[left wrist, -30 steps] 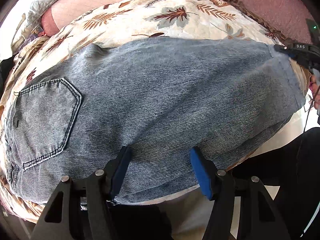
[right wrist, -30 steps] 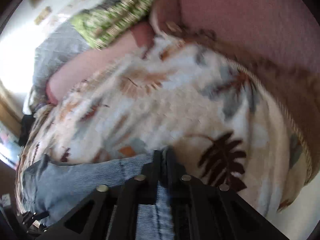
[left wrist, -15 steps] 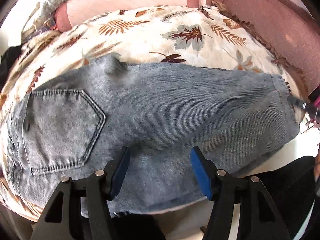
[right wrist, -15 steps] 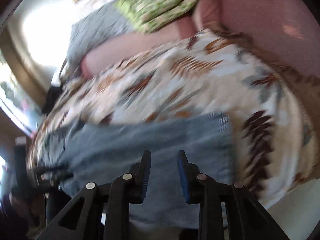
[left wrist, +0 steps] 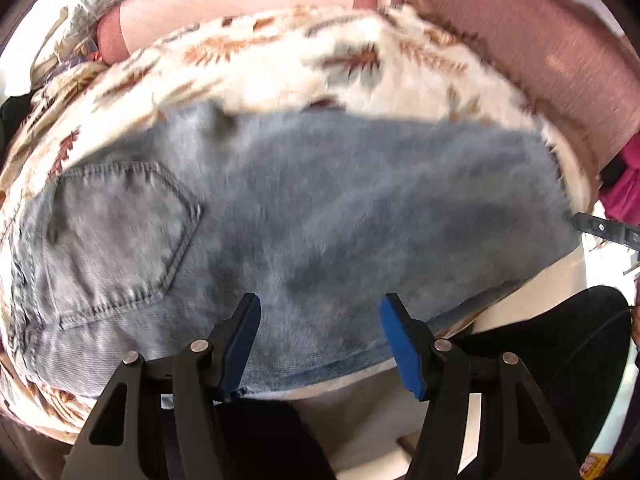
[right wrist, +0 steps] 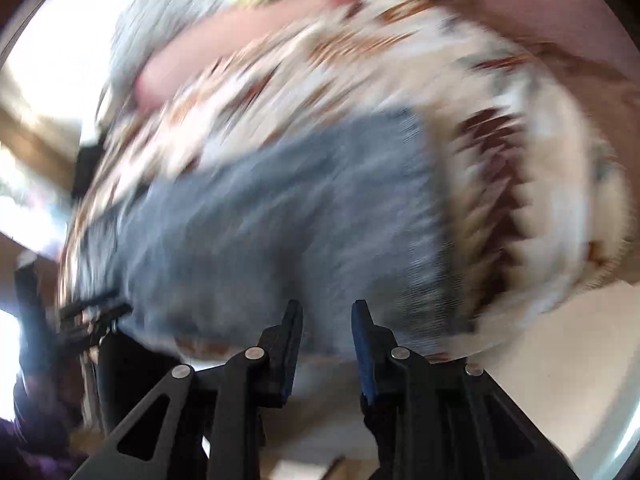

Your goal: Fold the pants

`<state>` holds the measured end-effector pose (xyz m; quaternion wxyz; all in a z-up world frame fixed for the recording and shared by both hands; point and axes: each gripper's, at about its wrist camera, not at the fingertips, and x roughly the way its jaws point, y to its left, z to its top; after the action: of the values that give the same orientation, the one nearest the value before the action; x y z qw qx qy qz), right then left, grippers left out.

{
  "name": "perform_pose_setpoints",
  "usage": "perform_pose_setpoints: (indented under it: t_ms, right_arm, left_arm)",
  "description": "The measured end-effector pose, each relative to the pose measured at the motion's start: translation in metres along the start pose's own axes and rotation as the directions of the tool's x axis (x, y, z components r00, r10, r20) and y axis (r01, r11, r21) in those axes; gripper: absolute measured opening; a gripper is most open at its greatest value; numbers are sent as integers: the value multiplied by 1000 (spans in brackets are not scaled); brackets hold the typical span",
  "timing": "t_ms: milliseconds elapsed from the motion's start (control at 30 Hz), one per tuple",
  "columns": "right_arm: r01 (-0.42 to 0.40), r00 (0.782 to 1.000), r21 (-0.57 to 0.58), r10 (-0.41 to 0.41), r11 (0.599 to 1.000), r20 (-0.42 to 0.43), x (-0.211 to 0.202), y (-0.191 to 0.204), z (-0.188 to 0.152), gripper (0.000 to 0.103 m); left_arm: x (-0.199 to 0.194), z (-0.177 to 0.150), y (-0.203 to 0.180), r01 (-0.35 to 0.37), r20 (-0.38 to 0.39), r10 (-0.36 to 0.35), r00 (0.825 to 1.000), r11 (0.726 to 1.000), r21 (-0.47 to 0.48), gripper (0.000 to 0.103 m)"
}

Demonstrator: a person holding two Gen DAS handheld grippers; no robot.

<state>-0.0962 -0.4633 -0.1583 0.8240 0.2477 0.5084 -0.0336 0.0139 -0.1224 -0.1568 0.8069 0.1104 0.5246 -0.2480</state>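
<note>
- Lying flat on a leaf-print blanket (left wrist: 360, 76) spread over a pink sofa (left wrist: 540, 40), the jeans (left wrist: 340, 216) look already doubled over into a broad blue slab, back pocket (left wrist: 120, 236) up at the left end and a frayed hem (left wrist: 560, 184) at the right.
- Judging by the weave, this is faded denim: soft enough to drape, fairly heavy for cloth, with enough body to hold a crease and enough grip not to slip from rubber pads.
- Thick seams and the hem would give the firmest purchase; a pinch in the middle of the panel would likely lift only the top layer.
- For another fold I would take the right end at its two corners and carry it toward the pocket end.
- The left hand-held gripper (left wrist: 320, 340) hovers over the near edge of the jeans, its blue pads (left wrist: 400, 344) well apart and holding nothing.
- The right hand-held gripper (right wrist: 326, 340) stands with a narrower gap, also empty, above the near edge; its tip shows at the right rim of the left wrist view, just beside the hem.
- Both views are blurred, the right wrist view heavily.
- No brand, label or readable writing shows on the jeans; a small printed scrap at the bottom right corner of the left wrist view is too small to read.
</note>
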Motion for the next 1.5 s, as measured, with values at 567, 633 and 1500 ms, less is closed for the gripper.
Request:
perform_pose_setpoints:
  t_ms: [567,633,1500]
  right_arm:
    - [-5,993,75,-4,997,120,28,11,29,42]
    - [58,993,70,-65,996,102,46,12,37,42]
    - [18,969,-18,-13,1000,248,-45,28,7,51]
  left_arm:
    - [49,5,-72,-94,-17,101,995,966,239,82]
    - [44,2,-75,-98,-15,105,994,963,250,82]
    - [-62,11,-77,-176,238,136,962,972,157,82]
